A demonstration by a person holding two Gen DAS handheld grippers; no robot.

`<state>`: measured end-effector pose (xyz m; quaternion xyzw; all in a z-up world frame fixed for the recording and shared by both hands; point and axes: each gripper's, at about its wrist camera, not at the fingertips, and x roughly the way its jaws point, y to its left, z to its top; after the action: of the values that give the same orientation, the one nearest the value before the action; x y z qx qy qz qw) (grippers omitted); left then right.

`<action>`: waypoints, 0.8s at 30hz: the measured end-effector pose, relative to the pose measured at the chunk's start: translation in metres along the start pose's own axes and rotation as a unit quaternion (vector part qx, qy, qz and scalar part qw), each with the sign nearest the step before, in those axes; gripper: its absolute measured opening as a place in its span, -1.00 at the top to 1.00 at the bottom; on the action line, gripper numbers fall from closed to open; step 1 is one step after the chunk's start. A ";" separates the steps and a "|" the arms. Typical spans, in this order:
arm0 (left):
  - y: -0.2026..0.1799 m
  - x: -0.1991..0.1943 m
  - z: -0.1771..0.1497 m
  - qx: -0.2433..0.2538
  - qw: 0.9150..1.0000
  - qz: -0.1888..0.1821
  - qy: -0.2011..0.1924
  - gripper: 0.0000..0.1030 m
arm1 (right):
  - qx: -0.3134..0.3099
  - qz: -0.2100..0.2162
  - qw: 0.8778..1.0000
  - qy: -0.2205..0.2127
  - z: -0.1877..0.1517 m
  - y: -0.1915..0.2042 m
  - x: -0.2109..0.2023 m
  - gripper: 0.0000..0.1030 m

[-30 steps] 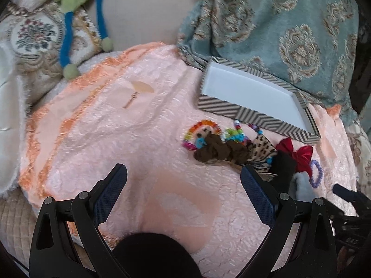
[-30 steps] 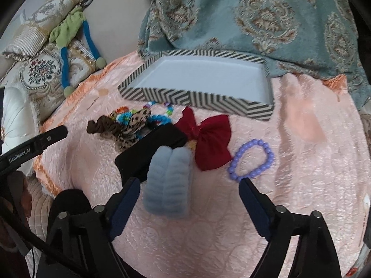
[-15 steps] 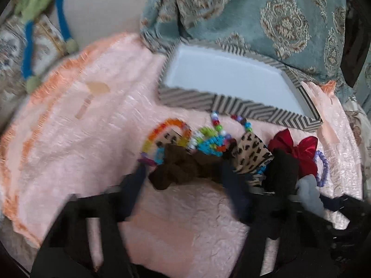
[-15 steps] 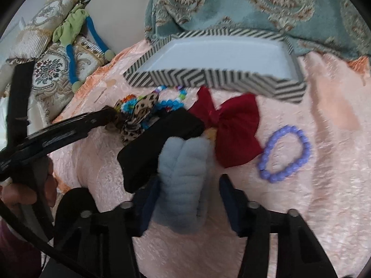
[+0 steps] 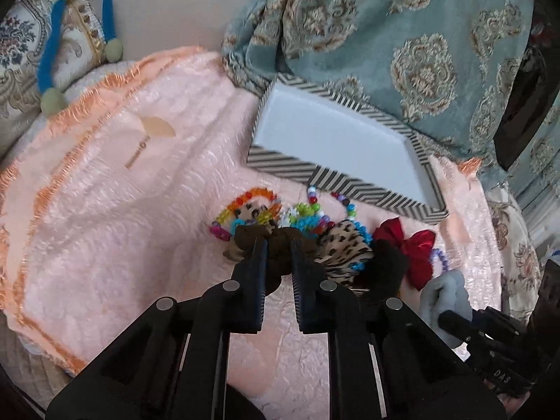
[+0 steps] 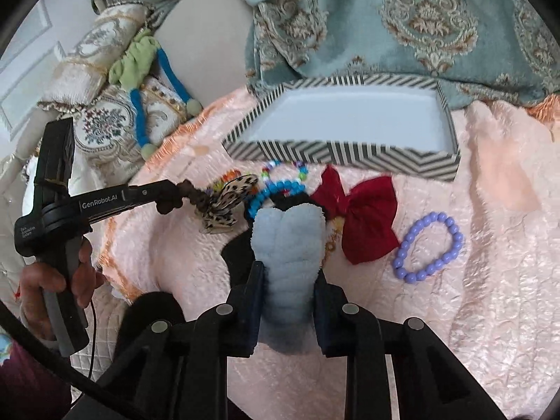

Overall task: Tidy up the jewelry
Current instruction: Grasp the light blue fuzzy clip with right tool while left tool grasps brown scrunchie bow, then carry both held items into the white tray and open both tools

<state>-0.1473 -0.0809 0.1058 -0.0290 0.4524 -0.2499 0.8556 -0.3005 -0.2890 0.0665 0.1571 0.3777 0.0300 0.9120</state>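
Right wrist view: my right gripper is closing, its pads squeezing the grey-blue fuzzy scrunchie on the peach blanket. A black scrunchie lies under it, a red bow and a purple bead bracelet to its right. My left gripper is clenched on the brown scrunchie, crowded by the leopard bow and colourful bead bracelets. Beyond sits the striped tray.
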 end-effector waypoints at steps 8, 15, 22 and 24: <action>-0.012 -0.036 0.021 0.010 0.999 -0.009 -0.035 0.78 | 0.013 -0.002 0.999 -0.032 0.019 -0.010 -0.023 0.54; -0.030 -0.049 0.046 0.022 0.998 -0.018 -0.060 0.78 | 0.017 -0.017 0.998 -0.053 0.041 -0.022 -0.036 0.54; -0.054 -0.038 0.084 0.033 0.996 -0.018 -0.078 0.78 | 0.024 -0.035 0.997 -0.066 0.081 -0.044 -0.028 0.54; -0.059 -0.029 0.094 0.035 0.996 -0.015 -0.079 0.78 | 0.021 -0.041 0.997 -0.066 0.091 -0.049 -0.023 0.54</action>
<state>-0.1106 -0.1358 0.1997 -0.0254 0.3740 -0.2758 0.8851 -0.2566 -0.3631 0.1275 0.1621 0.3231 -0.0252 0.9320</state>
